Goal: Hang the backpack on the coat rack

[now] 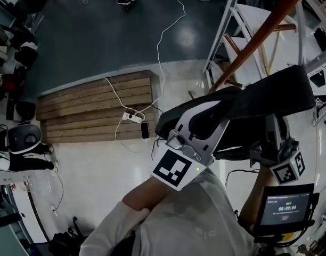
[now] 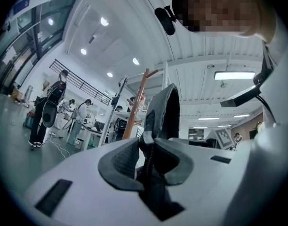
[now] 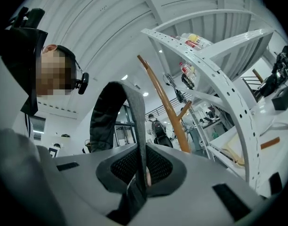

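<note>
The black backpack is held up in the air between both grippers, close to the slanted orange-brown coat rack pole. My left gripper is shut on a dark backpack strap, which rises from between its jaws in the left gripper view. My right gripper is shut on a grey strap loop. The coat rack stands beyond the strap. In the right gripper view the rack's pole curves up just right of the loop, apart from it.
A white metal shelf frame stands next to the rack. On the floor below lie a wooden pallet, a power strip with cables, and a phone. A timer screen is low right. People stand in the distance.
</note>
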Available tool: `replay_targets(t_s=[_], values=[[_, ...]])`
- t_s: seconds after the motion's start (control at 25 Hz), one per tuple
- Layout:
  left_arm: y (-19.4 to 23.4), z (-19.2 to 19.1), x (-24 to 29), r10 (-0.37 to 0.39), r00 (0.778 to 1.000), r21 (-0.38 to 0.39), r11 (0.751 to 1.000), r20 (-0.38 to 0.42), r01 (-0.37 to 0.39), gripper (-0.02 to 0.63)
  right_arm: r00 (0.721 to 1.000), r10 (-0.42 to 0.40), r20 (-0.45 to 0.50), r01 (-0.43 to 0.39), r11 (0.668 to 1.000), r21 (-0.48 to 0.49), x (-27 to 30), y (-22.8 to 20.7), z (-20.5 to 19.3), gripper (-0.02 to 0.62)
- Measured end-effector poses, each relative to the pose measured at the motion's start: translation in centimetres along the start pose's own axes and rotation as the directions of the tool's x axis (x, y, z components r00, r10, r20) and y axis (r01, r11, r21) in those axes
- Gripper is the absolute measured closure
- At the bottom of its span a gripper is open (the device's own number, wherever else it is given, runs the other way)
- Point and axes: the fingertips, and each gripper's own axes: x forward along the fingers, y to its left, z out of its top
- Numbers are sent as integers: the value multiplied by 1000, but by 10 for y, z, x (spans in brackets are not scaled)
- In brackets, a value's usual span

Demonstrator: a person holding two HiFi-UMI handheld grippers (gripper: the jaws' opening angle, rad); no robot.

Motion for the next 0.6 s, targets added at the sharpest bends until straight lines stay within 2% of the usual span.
replay_targets(t_s=[0.16,0.28,0.44,0.6], values=[[8,8,0,-4,1000,14,1000,13,4,535,1000,6,9,-5,1000,-21,14,4,2,558],[12,29,-3,-12,1000,20,1000,19,11,534,1000,-1,17,2,999,-42,28,18,15,558],[26,68,8,-74,996,128,989,52,67,535,996,-28,83,35,996,-78,45,21,44,558],[29,99,23,-121,989,172,979,86,105,534,989,-55,138,67,994,-84,50,18,71,558]])
